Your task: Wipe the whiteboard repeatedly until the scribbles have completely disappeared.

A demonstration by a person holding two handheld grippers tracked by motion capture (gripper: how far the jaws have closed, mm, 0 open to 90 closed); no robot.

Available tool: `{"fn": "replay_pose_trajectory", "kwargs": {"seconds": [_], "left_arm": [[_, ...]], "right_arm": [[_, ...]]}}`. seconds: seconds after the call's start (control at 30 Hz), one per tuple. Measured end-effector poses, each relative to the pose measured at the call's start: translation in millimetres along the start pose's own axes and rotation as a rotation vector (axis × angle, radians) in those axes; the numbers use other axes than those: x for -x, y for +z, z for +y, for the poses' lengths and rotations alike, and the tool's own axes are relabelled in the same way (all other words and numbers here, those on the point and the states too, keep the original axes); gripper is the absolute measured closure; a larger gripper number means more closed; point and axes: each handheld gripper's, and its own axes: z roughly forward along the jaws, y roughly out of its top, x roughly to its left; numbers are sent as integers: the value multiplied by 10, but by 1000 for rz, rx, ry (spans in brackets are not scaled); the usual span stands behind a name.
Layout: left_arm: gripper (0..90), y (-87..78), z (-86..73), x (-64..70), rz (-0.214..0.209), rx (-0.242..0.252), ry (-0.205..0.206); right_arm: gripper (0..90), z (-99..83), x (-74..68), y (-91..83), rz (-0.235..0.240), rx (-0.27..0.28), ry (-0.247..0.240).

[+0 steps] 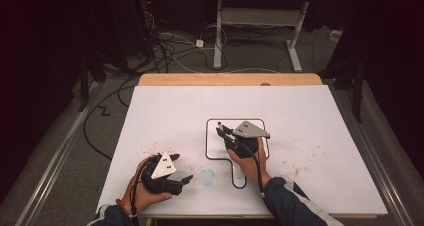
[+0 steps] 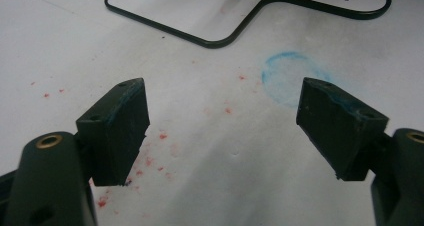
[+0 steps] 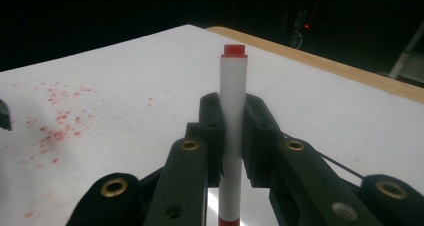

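A white marker (image 3: 233,71) with a red end stands upright between the jaws of my right gripper (image 3: 233,106), which is shut on it. From above, that right gripper (image 1: 222,131) sits over the black outline (image 1: 207,141) drawn on the white board, with the marker's (image 1: 220,123) red end pointing to the far side. My left gripper (image 1: 182,167) rests near the board's front left. Its jaws are wide apart and hold nothing. In its own view the left gripper (image 2: 225,98) hovers over bare white surface beside a faint blue ring (image 2: 290,78).
The white board (image 1: 310,116) covers a wooden table (image 1: 230,79) and carries red ink specks (image 2: 150,161) at front left and right. The black outline (image 2: 225,36) has a narrow tab toward me. Cables and table legs lie on the floor beyond.
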Motion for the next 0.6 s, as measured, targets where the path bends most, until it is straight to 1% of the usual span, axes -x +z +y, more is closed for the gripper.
{"fn": "replay_pose_trajectory", "kwargs": {"seconds": [0.13, 0.2, 0.3, 0.37, 0.47, 0.53, 0.6], "left_arm": [[204, 7, 6, 8, -3, 0, 1], [204, 5, 3, 6, -2, 0, 1], [204, -1, -7, -3, -2, 3, -4], [204, -4, -13, -7, -3, 1, -5], [204, -9, -10, -2, -4, 3, -2], [204, -6, -7, -1, -2, 3, -2], [204, 0, -4, -1, -3, 1, -1]], "right_arm": [[821, 49, -164, 108, 47, 4, -19], [821, 61, -205, 147, 59, 6, -26], [822, 62, -199, 165, 53, 4, -27], [822, 62, -151, 153, 31, 0, -24], [822, 58, -59, 133, 1, -9, 0], [821, 54, -54, 129, 6, -8, 12], [821, 54, -120, 135, 40, -2, 4]]}}
